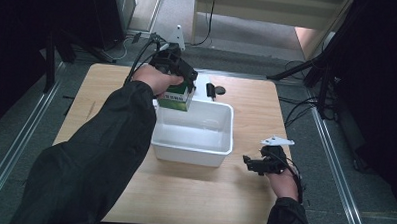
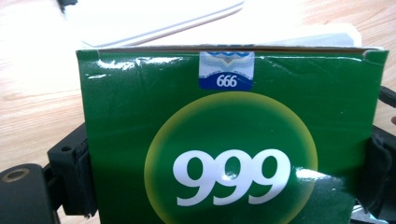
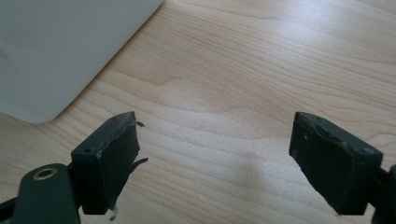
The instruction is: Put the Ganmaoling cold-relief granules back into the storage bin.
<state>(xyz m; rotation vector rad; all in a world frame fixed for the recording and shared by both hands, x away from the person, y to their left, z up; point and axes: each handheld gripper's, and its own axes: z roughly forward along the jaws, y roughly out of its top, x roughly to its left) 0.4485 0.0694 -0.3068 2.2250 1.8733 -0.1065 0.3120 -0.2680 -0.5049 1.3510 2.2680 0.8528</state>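
Note:
A green carton (image 1: 177,97) marked 999 (image 2: 229,140) hangs over the far left corner of the white tub (image 1: 220,148). My left gripper (image 1: 180,89) is shut on it, its black pads (image 2: 79,172) pressing both sides of the carton. In the left gripper view the tub's white rim (image 2: 163,28) lies just beyond the carton's top edge. My right gripper (image 1: 252,164) rests low over the table to the right of the tub, open, with bare wood between its fingers (image 3: 112,158). A corner of the tub (image 3: 56,51) shows at the upper left of the right gripper view.
The wooden table (image 1: 112,89) carries the tub at its middle. A small black object (image 1: 211,89) and a dark round spot (image 1: 220,89) lie behind the tub. Tripod legs and cables stand on the floor beyond the table.

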